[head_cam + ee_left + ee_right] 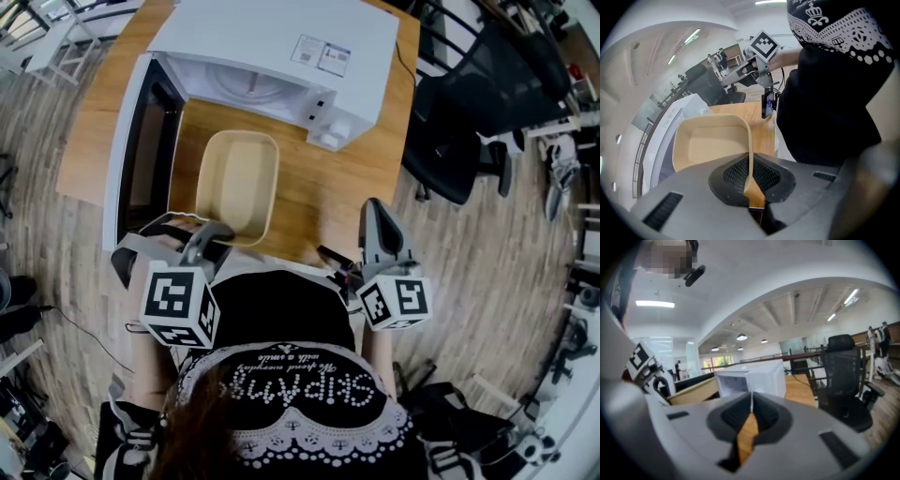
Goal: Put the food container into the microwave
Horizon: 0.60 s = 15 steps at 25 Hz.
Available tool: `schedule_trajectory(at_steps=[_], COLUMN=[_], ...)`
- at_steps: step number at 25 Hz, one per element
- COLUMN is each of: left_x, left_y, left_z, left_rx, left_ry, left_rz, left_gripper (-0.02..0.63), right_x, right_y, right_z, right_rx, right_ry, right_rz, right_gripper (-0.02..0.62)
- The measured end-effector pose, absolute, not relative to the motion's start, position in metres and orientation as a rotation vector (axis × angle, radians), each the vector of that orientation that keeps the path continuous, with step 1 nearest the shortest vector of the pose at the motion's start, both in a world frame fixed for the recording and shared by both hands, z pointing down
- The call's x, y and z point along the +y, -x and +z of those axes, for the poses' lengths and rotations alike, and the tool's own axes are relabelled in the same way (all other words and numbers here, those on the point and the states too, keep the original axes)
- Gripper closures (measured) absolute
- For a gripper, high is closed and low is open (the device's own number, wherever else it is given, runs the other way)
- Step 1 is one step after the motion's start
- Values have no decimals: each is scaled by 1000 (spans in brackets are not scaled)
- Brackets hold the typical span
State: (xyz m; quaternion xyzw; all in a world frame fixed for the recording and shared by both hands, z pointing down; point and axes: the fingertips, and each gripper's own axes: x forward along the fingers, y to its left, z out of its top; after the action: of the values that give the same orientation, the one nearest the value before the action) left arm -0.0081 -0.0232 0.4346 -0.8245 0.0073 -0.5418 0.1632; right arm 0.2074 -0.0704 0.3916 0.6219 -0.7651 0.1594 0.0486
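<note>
A beige food container sits on the wooden table in front of the white microwave, whose door hangs open to the left. My left gripper is shut on the container's near rim. In the left gripper view that thin rim runs between the two pads of the left gripper. My right gripper hovers over the table's near right edge, shut with nothing in it. In the right gripper view, the right gripper points level toward the microwave.
A black office chair stands right of the table. A small dark device lies at the table's near edge by the person's body. Wood floor surrounds the table.
</note>
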Motion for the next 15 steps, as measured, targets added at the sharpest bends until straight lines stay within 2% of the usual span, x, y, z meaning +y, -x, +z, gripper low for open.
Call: schedule_trajectory(at_steps=[15], left_x=[-35], left_y=[24], left_z=[434], left_rx=[-52], left_ry=[2346], left_rz=[-1523], left_gripper=[572], right_x=[-78], right_y=[-187], right_z=[380], right_rx=[-2290], right_ry=[-1940], right_rz=[483], right_gripper=[560])
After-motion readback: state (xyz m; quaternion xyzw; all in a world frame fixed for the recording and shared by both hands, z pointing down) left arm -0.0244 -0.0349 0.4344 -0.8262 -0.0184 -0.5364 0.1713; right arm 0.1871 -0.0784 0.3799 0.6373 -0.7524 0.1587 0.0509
